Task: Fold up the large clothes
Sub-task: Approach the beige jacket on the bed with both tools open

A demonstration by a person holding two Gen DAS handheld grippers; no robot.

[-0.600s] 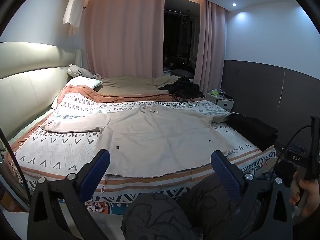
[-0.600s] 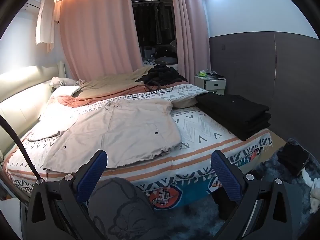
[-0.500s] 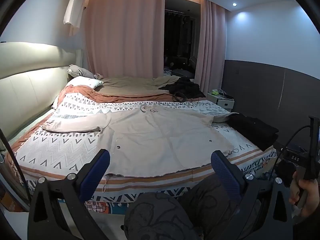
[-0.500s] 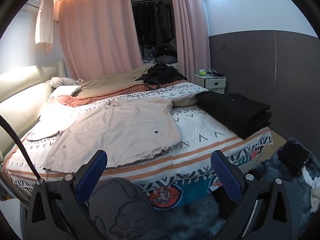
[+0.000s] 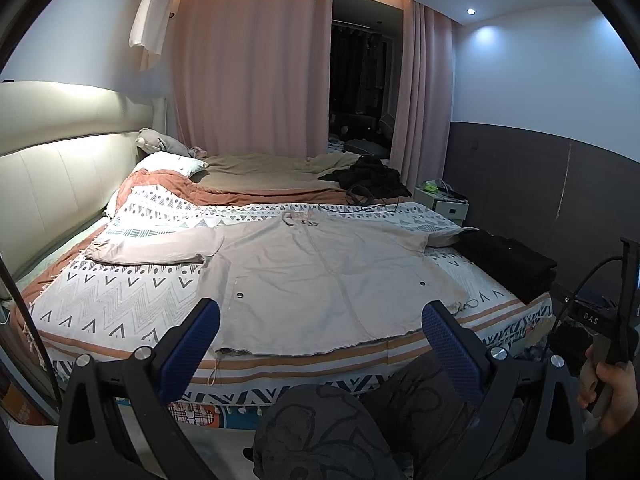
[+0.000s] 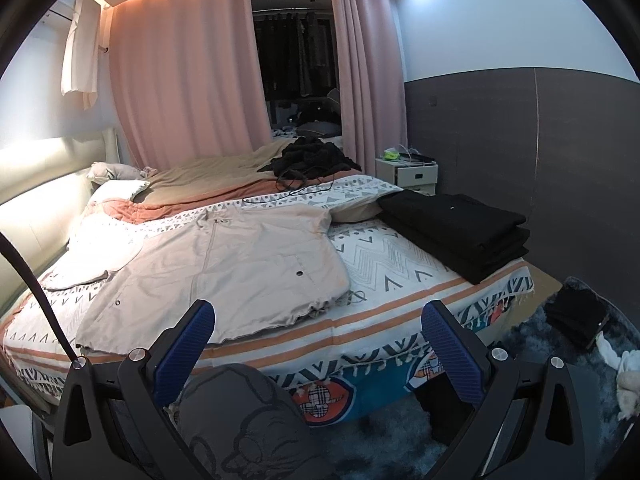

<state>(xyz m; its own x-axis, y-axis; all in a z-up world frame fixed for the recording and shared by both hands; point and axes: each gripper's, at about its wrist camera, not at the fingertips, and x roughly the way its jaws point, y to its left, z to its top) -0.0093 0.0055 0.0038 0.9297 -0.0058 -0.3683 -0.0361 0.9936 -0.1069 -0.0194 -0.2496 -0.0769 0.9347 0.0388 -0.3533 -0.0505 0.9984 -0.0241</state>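
A large beige jacket (image 5: pixel 320 276) lies spread flat on the patterned bedspread (image 5: pixel 120 300), front up, hem toward me. Its left sleeve (image 5: pixel 160 246) is folded across; its right sleeve runs toward the black pile. It also shows in the right wrist view (image 6: pixel 240 268). My left gripper (image 5: pixel 320 332) is open and empty, held in front of the bed's near edge below the hem. My right gripper (image 6: pixel 316 330) is open and empty, also short of the bed, near the jacket's right hem corner.
A stack of folded black clothes (image 6: pixel 456 228) sits on the bed's right corner. A loose black heap with cables (image 6: pixel 308 160) lies farther back. A white nightstand (image 6: pixel 408 172) stands by the wall. My knee (image 6: pixel 240 420) is below the grippers. Dark items (image 6: pixel 576 312) lie on the rug.
Both views shift only slightly; the grippers stay open and short of the bed. The jacket has not moved.
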